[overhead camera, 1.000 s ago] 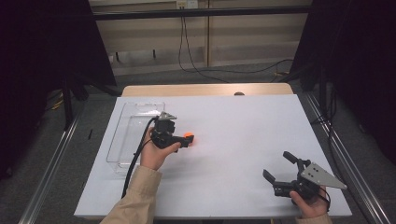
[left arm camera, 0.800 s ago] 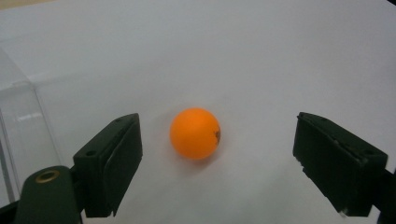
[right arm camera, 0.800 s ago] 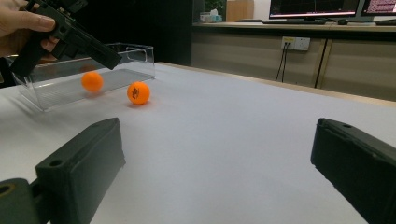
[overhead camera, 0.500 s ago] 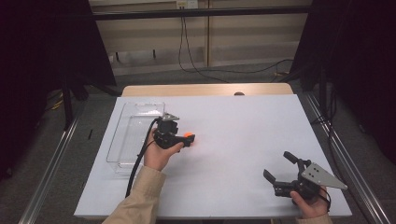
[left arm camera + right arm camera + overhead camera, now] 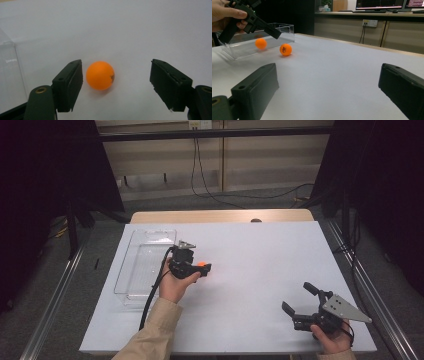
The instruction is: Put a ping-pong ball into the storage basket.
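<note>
High view: the left gripper [image 5: 199,269] hangs over an orange ball [image 5: 201,265] just right of the clear tray [image 5: 131,270], while the right gripper [image 5: 303,299] rests well apart, jaws spread and empty. Left gripper view: the jaws, just narrowing, flank the ball [image 5: 100,75] untouched; centre it before pinching, since it would roll. Right gripper view: the ball [image 5: 285,49] lies on the table beside the tray [image 5: 287,35].
</note>
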